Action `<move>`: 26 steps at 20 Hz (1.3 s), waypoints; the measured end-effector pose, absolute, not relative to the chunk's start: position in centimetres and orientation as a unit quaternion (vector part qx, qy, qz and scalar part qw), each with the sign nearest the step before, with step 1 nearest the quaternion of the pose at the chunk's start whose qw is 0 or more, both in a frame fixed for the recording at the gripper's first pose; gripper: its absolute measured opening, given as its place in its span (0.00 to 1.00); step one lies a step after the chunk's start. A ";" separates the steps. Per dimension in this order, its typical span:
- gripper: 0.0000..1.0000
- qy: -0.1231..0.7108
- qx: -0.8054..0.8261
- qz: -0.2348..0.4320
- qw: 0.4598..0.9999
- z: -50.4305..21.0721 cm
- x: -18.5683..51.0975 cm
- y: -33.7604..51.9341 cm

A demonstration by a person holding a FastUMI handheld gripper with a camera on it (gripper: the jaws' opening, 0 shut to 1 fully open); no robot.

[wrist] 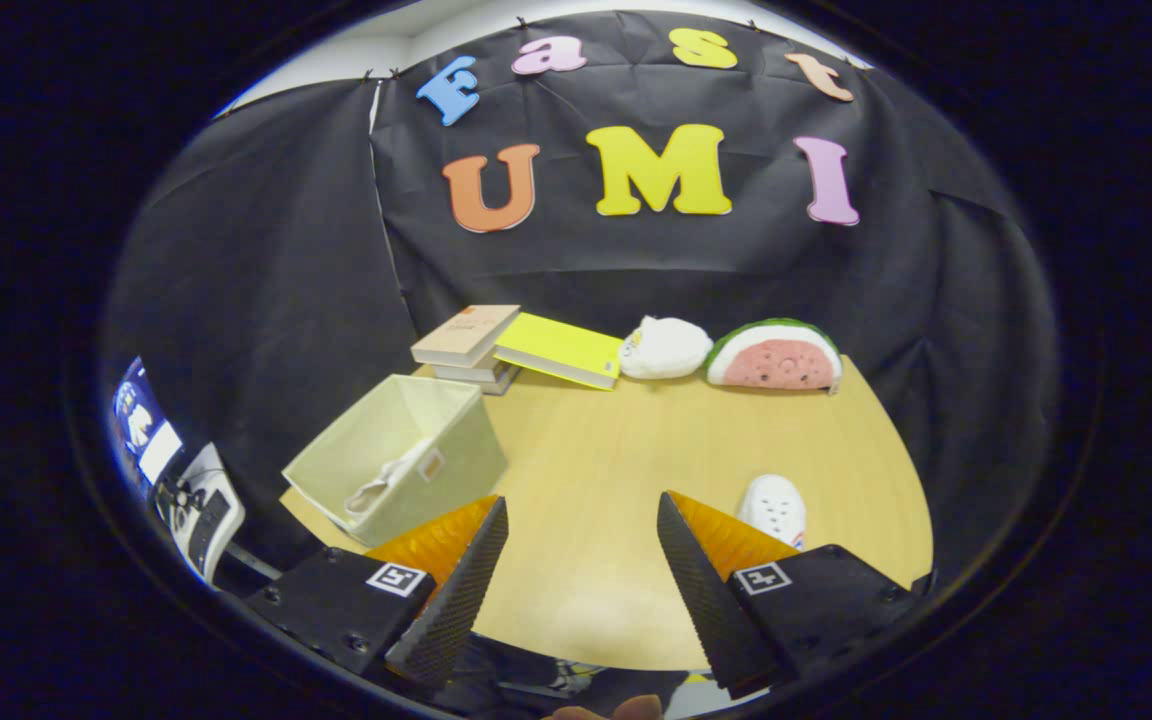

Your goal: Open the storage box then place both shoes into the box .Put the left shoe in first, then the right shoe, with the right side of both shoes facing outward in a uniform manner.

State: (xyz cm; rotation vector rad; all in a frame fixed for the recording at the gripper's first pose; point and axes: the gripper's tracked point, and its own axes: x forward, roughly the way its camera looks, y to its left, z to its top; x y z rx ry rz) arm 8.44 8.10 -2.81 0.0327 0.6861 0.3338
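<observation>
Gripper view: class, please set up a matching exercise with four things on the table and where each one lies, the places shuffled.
1. storage box
2. white shoe
3. watermelon cushion
4. yellow book

A. against the stack of books
B. at the back, next to the white plush toy
C. just beyond one finger of the open gripper
D. ahead of the other finger, open on top

Pairs: 1-D, 2-C, 3-B, 4-A
</observation>
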 end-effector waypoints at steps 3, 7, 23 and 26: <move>0.96 0.372 0.002 0.123 0.920 -6.6 9.4 1.2; 0.97 0.433 -0.026 0.079 0.898 -12.2 10.3 -5.9; 0.87 0.602 0.045 0.124 0.787 -23.7 12.8 -7.4; 0.67 0.610 0.086 0.155 0.773 -23.6 12.8 -6.6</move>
